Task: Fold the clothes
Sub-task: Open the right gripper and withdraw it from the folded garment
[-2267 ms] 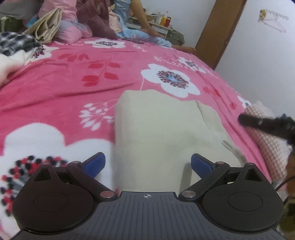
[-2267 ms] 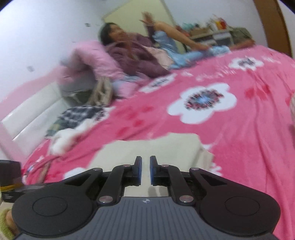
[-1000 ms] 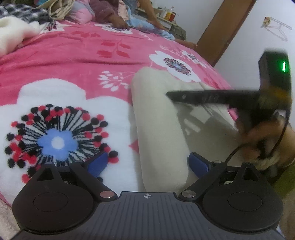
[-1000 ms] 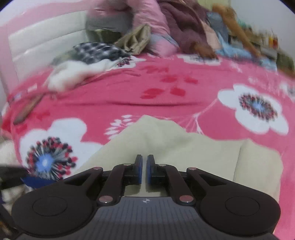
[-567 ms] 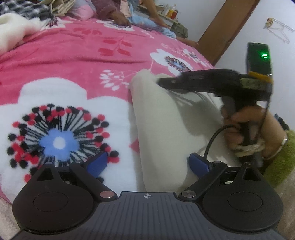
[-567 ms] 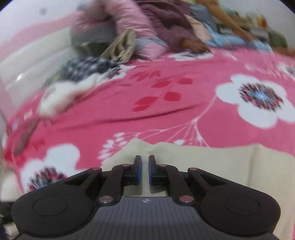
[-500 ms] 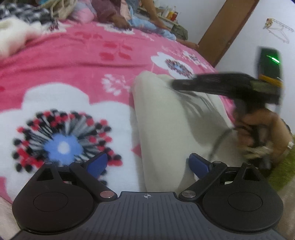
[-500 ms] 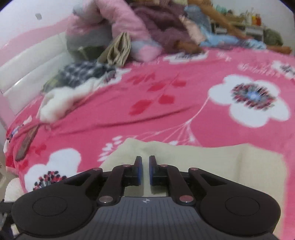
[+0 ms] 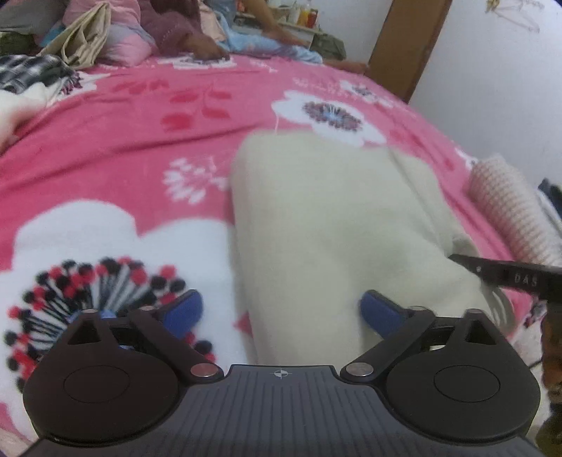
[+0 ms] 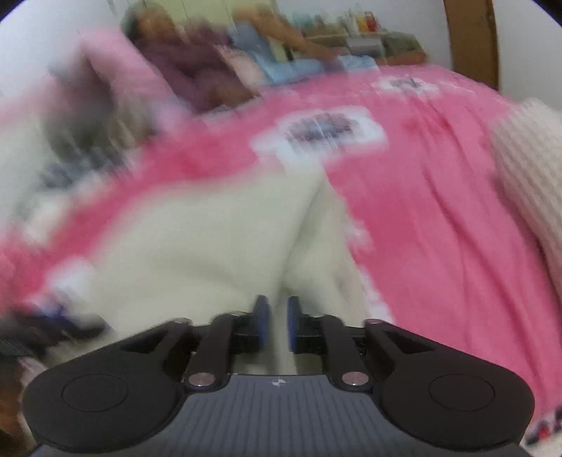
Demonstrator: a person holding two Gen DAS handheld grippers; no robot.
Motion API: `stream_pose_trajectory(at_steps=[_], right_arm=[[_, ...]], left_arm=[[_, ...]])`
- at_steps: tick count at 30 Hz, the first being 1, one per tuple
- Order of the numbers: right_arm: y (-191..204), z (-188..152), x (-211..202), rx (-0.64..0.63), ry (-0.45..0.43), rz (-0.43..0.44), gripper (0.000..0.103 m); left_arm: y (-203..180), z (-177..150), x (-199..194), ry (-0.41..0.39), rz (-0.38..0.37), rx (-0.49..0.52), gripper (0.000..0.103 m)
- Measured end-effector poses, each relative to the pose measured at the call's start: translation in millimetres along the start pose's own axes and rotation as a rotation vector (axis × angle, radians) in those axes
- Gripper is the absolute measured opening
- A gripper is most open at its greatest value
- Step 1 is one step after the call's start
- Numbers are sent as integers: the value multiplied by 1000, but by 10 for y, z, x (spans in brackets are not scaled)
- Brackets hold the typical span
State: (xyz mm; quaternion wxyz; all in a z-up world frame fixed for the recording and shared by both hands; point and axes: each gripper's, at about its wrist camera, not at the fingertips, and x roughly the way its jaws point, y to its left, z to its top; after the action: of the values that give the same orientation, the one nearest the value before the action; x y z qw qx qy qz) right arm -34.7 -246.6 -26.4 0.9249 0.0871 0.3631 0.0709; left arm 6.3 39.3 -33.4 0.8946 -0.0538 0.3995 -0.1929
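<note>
1. Bedspread (image 9: 105, 147): pink with white and dark flower prints, fills most of both views. The right wrist view is heavily motion-blurred.
2. Cream garment (image 9: 326, 225): folded, lies flat on the bedspread, centre of the left wrist frame, running from the lower centre toward the upper middle. A narrower folded layer shows along its right side. In the right wrist view the same cloth (image 10: 217, 246) occupies the lower centre-left.
3. Pink checked cloth (image 9: 509, 207): right edge of the frame, on the bed, apart from the garment.
4. Clothes pile (image 9: 52, 59): upper left of the frame, with a seated person (image 9: 196, 31) behind it.
5. Left gripper (image 9: 281, 313): blue pads spread wide, straddling the near end of the garment, nothing clamped.
6. Right gripper (image 10: 276, 321): pads close, a narrow gap between them, cream cloth behind the gap; whether it pinches the fabric, cannot tell. Its black tip (image 9: 505, 272) enters at the right edge of the left wrist frame.
</note>
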Motion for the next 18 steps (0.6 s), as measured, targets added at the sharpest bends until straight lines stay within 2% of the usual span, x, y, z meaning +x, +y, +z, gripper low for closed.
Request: stream_pose_trajectory(at_steps=[3, 6, 9, 12, 13, 18], right_arm=[[-37, 10, -170, 21, -23, -7, 19], [-121, -5, -403, 30, -72, 47, 20], [-113, -103, -565, -38, -108, 90, 20], [-122, -297, -490, -92, -71, 111, 21], [-155, -351, -447, -75, -63, 111, 25], [-297, -428, -450, 3, -77, 127, 26]], left_arm=[[-1, 2, -9, 6, 8, 3, 103], [-17, 3, -8, 18, 20, -6, 103], [-47, 12, -11, 25, 35, -8, 103], [-60, 27, 3, 40, 43, -18, 103], [-68, 32, 6, 45, 46, -20, 103], [-144, 54, -3, 51, 76, 9, 103]])
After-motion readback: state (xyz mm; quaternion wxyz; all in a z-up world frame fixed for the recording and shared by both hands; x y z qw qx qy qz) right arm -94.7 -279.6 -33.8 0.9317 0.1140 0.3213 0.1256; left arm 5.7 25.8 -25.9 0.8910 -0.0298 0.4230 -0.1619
